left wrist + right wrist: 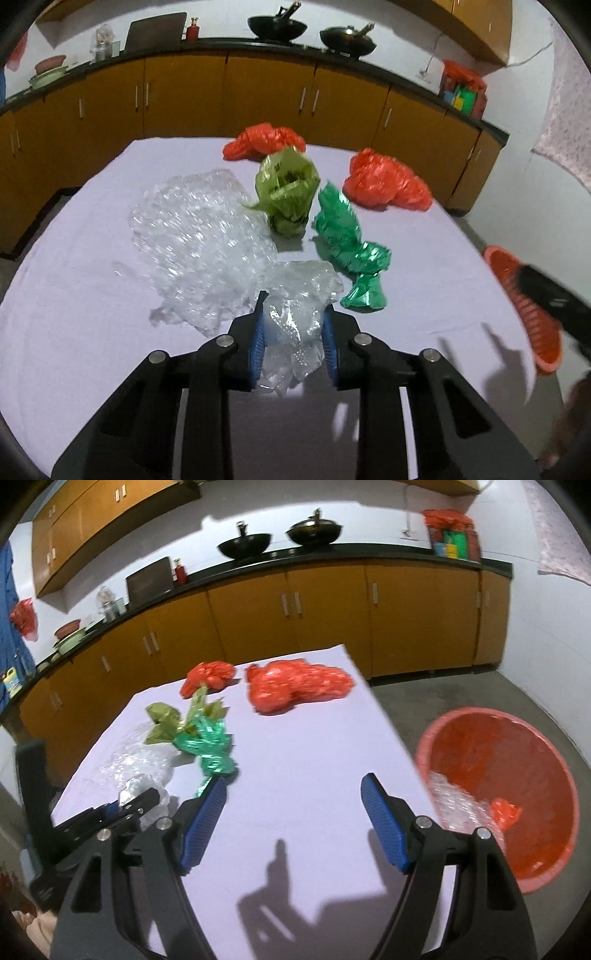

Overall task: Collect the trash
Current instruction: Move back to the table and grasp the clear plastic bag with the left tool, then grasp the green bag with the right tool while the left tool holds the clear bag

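My left gripper (294, 325) is shut on a crumpled clear plastic bag (295, 295) near the table's front edge; its blue pads press the bag from both sides. A larger sheet of bubble wrap (199, 236) lies just left of it. Beyond lie an olive-green bag (288, 192), a shiny green bag (347, 243) and two red bags (264, 142) (384, 181). My right gripper (295, 812) hovers open over bare cloth near the table's right edge, nothing between its fingers. The red basin (517, 746) on the floor holds bubble wrap and a red scrap.
The table (295, 738) carries a pale lilac cloth. Orange cabinets (184, 92) with a black counter run behind, with two woks (277, 26), a pressure bottle and bowls on top. The grey floor (461, 690) lies right of the table, around the basin.
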A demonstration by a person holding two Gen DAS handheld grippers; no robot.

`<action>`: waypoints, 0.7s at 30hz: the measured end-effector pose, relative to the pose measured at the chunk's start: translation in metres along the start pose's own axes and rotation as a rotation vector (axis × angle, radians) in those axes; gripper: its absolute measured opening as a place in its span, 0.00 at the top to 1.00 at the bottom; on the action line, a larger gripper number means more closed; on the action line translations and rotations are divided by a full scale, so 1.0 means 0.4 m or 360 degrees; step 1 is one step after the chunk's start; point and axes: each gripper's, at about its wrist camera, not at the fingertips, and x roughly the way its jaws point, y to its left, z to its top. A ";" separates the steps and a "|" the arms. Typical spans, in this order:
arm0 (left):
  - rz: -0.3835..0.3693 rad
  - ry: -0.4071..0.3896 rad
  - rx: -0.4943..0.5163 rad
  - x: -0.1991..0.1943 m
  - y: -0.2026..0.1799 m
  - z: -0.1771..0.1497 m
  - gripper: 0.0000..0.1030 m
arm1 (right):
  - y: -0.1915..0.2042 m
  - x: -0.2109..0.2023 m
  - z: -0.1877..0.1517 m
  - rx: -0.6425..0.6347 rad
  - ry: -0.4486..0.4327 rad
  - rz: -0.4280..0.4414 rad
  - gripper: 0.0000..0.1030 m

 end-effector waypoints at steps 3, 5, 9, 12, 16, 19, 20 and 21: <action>-0.0023 -0.0057 -0.0032 -0.038 0.027 0.014 0.74 | 0.045 0.060 0.014 -0.0009 0.0057 0.0073 0.30; -0.0014 -0.0104 -0.0058 -0.064 0.054 0.029 0.74 | 0.072 0.097 0.019 -0.0018 0.0093 0.0103 0.35; 0.0040 -0.0177 -0.0114 -0.101 0.111 0.063 0.74 | 0.135 0.192 0.025 -0.0063 0.0190 0.0136 0.45; 0.0103 -0.0215 -0.0146 -0.112 0.154 0.081 0.74 | 0.158 0.252 0.027 -0.0066 0.0246 0.0136 0.45; 0.0184 -0.0231 -0.0158 -0.108 0.196 0.092 0.74 | 0.173 0.314 0.032 -0.0078 0.0302 0.0110 0.45; 0.0221 -0.0235 -0.0169 -0.102 0.220 0.095 0.74 | 0.182 0.337 0.030 -0.0091 0.0331 0.0099 0.45; 0.0225 -0.0235 -0.0175 -0.101 0.226 0.096 0.74 | 0.184 0.341 0.027 -0.0097 0.0340 0.0095 0.49; 0.0227 -0.0233 -0.0180 -0.100 0.231 0.096 0.74 | 0.184 0.346 0.026 -0.0100 0.0349 0.0092 0.53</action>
